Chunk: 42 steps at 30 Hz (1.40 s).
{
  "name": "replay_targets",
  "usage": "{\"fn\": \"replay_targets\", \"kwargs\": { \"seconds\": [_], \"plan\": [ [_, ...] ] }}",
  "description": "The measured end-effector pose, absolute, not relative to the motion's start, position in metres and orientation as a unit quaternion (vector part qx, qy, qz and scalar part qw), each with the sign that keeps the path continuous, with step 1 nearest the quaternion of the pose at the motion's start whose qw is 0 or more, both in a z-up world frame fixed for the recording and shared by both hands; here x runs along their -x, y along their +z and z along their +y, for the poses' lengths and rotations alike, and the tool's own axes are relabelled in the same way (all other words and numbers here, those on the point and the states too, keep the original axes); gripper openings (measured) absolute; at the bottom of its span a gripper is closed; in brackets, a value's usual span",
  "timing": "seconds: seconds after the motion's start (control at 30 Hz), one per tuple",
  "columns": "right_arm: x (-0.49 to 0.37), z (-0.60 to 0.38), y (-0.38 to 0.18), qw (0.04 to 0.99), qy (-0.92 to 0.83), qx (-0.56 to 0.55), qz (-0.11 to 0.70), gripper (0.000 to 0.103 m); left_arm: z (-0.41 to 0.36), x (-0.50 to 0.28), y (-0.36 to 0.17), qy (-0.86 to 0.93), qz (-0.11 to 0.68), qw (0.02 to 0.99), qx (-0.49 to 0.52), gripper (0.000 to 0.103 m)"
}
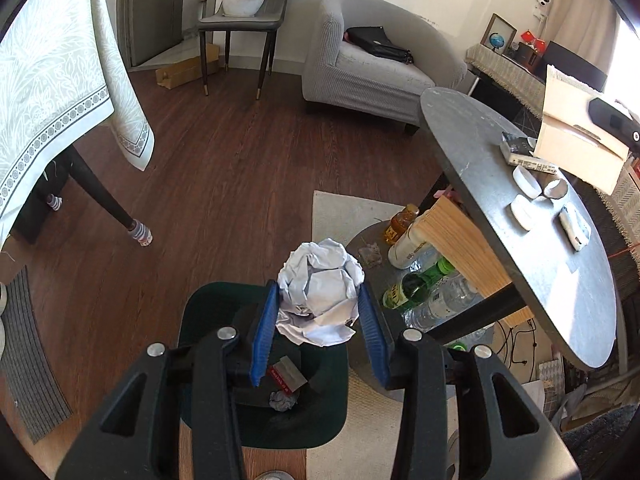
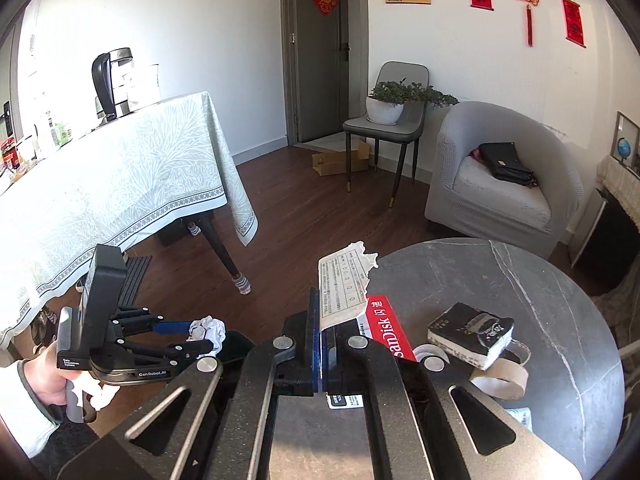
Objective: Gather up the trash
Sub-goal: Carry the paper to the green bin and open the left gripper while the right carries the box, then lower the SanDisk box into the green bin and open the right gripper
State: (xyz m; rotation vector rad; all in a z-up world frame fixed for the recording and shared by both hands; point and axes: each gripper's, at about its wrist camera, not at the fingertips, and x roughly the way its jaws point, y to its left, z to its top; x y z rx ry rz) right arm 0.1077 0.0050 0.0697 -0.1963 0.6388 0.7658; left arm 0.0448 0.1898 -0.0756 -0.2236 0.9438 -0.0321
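Between your left gripper's [image 1: 318, 316] blue pads sits a crumpled paper ball [image 1: 320, 292], clamped on both flanks and hanging directly over the dark green trash bin [image 1: 200, 320], which fills the left wrist view from 6 to 8 o'clock. Inside that bin a red-and-grey wrapper [image 1: 286, 374] and a smaller grey paper wad [image 1: 283, 400] already lie on the bottom.

Largest beside you is the round grey stone table [image 2: 520, 280], spreading from 3 to 5 o'clock in the right wrist view. On it lie a red SanDisk package [image 2: 386, 328], a dark little book [image 2: 468, 332] and a brown tape ring [image 2: 500, 380].

Your right gripper [image 2: 321, 332] has its fingers pressed together on a torn printed slip [image 2: 346, 280], which stands upright at 12 o'clock just ahead of the pads.

Both pieces look feather-light. The ball is soft and springy, so it should drop cleanly once you part the pads; no need to squeeze harder. The slip is thin and floppy and likely to tear further, so keep your hold near its lower edge.
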Motion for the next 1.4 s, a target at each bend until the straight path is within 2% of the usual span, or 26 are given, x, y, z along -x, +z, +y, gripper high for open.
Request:
{"fn": "replay_targets", "kwargs": {
  "seconds": [0.67,1.03,1.27,1.4],
  "plan": [
    [-0.079,0.112,0.014,0.804,0.437,0.141,0.378,0.000,0.215,-0.035,-0.159,-0.008,0.580,0.811,0.070,0.046],
    [-0.074,0.152,-0.033,0.771,0.443,0.164,0.426,0.000,0.235,-0.020,-0.144,-0.002,0.558,0.826,0.081,0.048],
    [-0.074,0.170,-0.061,0.754,0.442,0.178,0.452,0.000,0.248,-0.011,-0.131,0.003,0.542,0.836,0.087,0.045],
    [-0.075,0.178,-0.077,0.745,0.441,0.180,0.467,0.000,0.256,-0.006,-0.123,0.007,0.532,0.841,0.093,0.040]
  ]
}}
